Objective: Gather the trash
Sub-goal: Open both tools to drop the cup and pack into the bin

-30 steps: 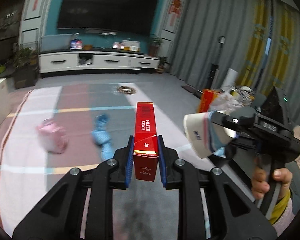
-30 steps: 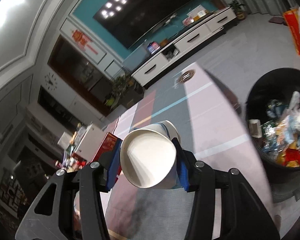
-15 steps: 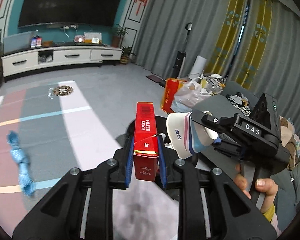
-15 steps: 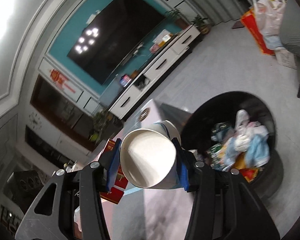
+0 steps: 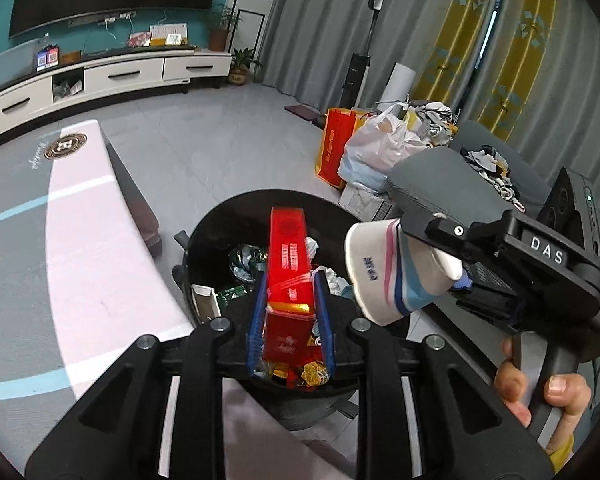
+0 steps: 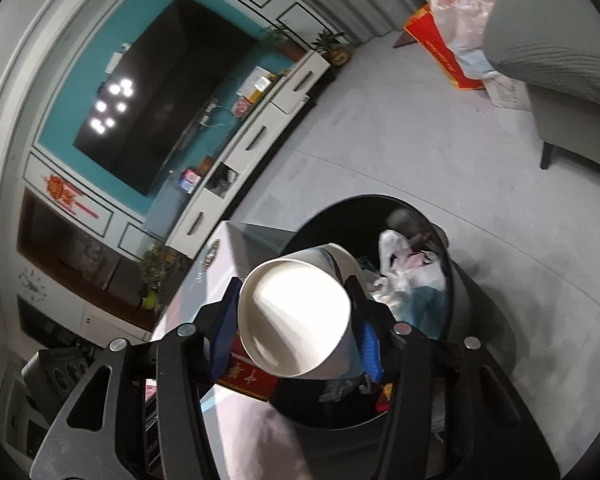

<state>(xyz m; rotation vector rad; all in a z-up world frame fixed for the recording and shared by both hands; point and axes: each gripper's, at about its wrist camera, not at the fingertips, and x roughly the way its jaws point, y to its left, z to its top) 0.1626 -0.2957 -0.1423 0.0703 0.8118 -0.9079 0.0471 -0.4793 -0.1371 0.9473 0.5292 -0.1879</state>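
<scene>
My left gripper (image 5: 290,320) is shut on a red cigarette carton (image 5: 288,256) and holds it over the black trash bin (image 5: 236,216), which holds several wrappers. My right gripper (image 6: 296,332) is shut on a white paper cup (image 6: 292,316) with pink and blue stripes, its open mouth facing the camera, above the bin's near rim (image 6: 452,280). In the left wrist view the cup (image 5: 388,272) and the right gripper (image 5: 424,256) sit just right of the carton. The carton's end shows under the cup (image 6: 248,380).
A low table with a pink and grey mat (image 5: 84,240) stands left of the bin. A grey armchair (image 5: 440,184) and full plastic bags (image 5: 376,148) stand right of it. A white TV cabinet (image 5: 100,76) lines the far wall.
Both grippers have swung right, away from the mat, and now hang over the trash bin. Each keeps its grip on its item.
</scene>
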